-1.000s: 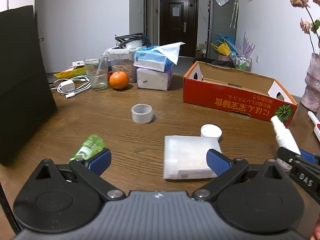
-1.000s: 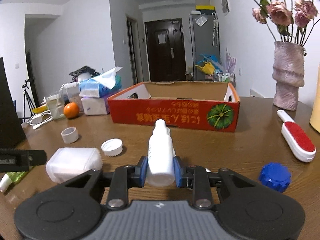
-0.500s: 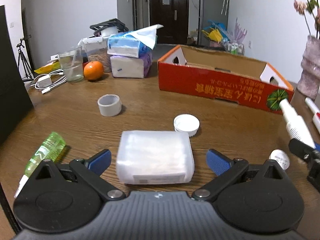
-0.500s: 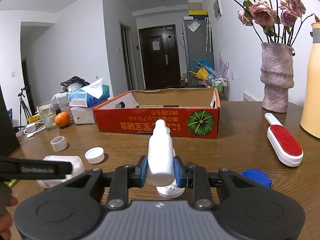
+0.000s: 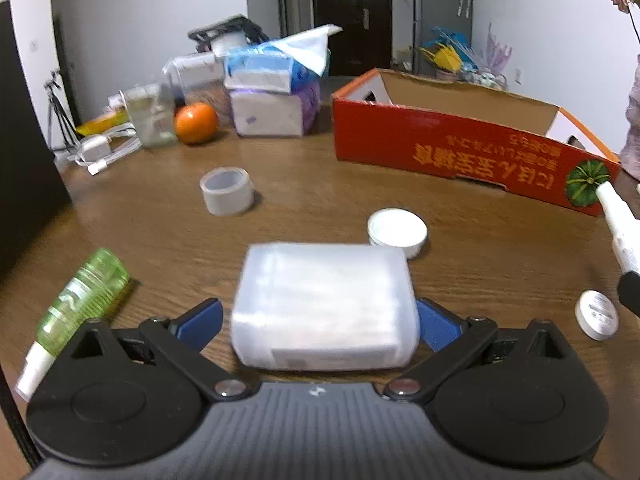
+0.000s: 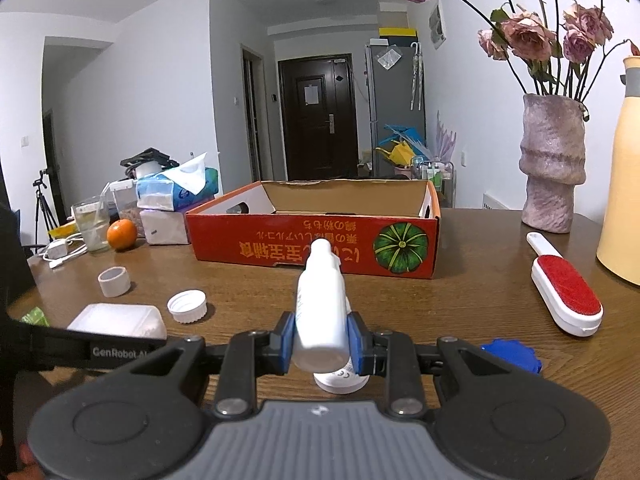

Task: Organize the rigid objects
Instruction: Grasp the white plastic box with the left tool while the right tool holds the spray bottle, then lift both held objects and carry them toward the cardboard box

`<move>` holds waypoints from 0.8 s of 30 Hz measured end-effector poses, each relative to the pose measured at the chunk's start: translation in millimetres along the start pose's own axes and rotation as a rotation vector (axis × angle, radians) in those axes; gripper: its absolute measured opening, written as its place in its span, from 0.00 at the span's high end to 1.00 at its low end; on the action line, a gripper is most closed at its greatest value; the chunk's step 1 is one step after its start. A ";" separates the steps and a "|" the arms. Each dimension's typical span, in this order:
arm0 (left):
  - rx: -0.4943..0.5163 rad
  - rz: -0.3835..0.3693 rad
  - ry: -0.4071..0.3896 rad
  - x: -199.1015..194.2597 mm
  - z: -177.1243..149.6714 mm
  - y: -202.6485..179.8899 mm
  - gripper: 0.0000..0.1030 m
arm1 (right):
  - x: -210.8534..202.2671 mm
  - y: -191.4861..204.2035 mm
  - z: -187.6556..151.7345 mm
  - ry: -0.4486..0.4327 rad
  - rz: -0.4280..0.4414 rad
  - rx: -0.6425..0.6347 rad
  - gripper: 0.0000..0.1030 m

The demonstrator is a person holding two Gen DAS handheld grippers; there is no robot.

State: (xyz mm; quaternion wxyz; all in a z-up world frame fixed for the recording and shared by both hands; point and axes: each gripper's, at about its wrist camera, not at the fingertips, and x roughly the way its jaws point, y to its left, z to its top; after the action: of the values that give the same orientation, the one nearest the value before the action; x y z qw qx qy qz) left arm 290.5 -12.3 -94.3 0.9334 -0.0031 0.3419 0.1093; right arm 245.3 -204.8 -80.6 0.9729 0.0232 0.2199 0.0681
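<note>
Things lie all around the red box (image 5: pixel 460 148) on your brown surface (image 5: pixel 304 184). Near its front side you can see a white cap (image 5: pixel 397 232), a roll of tape (image 5: pixel 227 191) and a blue lid (image 6: pixel 512 356). A red lint brush (image 6: pixel 564 296) lies off to the box's right, near a pink vase (image 6: pixel 554 168) with dried roses. To the box's left sit two tissue packs (image 5: pixel 272 100), an orange (image 5: pixel 196 123), a glass (image 5: pixel 149 120) and a white charger (image 5: pixel 100 148).

Your left gripper (image 5: pixel 320 324) is wide open. A cloudy white plastic case (image 5: pixel 324 304) sits between its blue fingers (image 5: pixel 200 320), on the near side of the white cap. The fingers look very close to the case's sides, but you cannot tell if they touch. A green bottle (image 5: pixel 80 300) lies on its side just left of that gripper.

Your right gripper (image 6: pixel 322 340) is clenched tight on a white spray bottle (image 6: pixel 320 308). The bottle's top points at the red box. A small round white tin (image 6: pixel 340 380) lies under it on the surface.

Nothing stands between the spray bottle and the box.

Behind the box the room has white walls, a dark door (image 6: pixel 318 116) and a grey fridge (image 6: pixel 394 96).
</note>
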 end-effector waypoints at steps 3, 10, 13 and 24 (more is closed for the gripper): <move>0.007 0.001 0.002 3.7 1.0 -1.5 0.02 | 1.2 1.6 -1.4 -0.003 -0.004 -0.005 0.74; -0.017 -0.044 0.012 5.8 0.9 3.7 0.19 | -1.1 7.9 -4.4 -0.030 -0.033 -0.031 0.74; -0.022 -0.055 -0.009 1.0 0.4 5.0 0.19 | -3.7 7.8 -4.6 -0.043 -0.049 -0.024 0.74; -0.027 -0.074 -0.073 -19.3 -3.3 10.9 0.19 | -15.7 5.8 -6.9 -0.078 -0.093 0.012 0.74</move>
State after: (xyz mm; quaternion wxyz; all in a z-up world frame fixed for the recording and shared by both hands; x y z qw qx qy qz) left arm 271.9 -5.9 -83.8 0.9484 -0.0246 0.3058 0.0796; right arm 227.6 -201.3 -79.7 0.9827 0.0215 0.1830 0.0205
